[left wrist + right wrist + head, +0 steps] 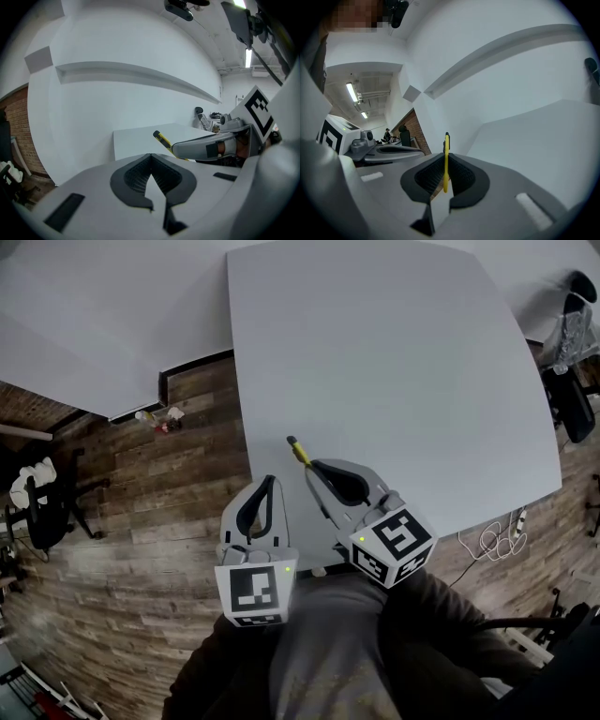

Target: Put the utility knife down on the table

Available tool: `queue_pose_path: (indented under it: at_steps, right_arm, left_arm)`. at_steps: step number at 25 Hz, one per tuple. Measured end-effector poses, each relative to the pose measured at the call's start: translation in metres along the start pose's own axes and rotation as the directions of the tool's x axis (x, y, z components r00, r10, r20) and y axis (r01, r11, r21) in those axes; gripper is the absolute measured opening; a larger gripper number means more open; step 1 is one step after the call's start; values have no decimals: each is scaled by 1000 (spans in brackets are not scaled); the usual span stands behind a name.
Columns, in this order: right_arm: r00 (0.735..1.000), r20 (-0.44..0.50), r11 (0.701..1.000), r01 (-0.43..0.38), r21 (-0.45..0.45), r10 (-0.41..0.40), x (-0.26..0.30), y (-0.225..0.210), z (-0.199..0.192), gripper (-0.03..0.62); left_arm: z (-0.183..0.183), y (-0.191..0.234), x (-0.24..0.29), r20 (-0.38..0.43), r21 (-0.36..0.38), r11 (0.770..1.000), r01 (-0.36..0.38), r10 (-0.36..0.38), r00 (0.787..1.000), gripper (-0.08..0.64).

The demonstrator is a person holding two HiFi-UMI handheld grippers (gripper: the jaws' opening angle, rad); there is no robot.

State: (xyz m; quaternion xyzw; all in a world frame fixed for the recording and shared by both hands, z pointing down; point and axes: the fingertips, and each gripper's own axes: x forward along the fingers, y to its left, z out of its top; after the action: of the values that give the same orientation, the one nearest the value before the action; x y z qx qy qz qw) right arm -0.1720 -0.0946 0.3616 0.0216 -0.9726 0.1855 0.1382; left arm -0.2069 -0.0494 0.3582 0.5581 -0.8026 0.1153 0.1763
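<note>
The large white table with rounded corners [394, 381] lies bare and flat ahead, so the step in hand, as I judge it, is simply the lowering. The right tongs [317, 468] should come down over the table's near left part until the knife's long side lies flat on the surface. Only then should the jaws part, slowly, so that the knife settles without rolling or skidding toward the table's left edge, which is close by. A lift straight up from the table would then clear it. The left tongs [269, 484] hang at the table's near left corner with their jaws pressed together on nothing, as the left gripper view shows [151, 157]. They are best held still there, out of the way. The right tongs, closed on the knife in the right gripper view [446, 157], sit just inside the table's near edge. The slim yellow-and-black utility knife [298, 452] is pinched on edge between their dark ribbed pads. Its black-tipped end [446, 150] juts past the jaw tips, pointing away from the table's near edge. It seems raised off the table [161, 138], though I cannot tell for sure.
</note>
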Motion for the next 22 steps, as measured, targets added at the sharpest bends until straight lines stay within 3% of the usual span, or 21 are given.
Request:
queue_pose_path:
  at_steps: [6, 22]
  right_arm:
    - [999, -32, 1000, 26, 9, -25, 16, -7, -5, 23]
    - [995, -86, 998, 49, 28, -46, 35, -28, -23, 23]
  left_arm:
    - [-10, 6, 16, -6, -47, 998, 28, -28, 1000, 3]
    - [-30, 7, 49, -62, -81, 994, 72, -77, 995, 3]
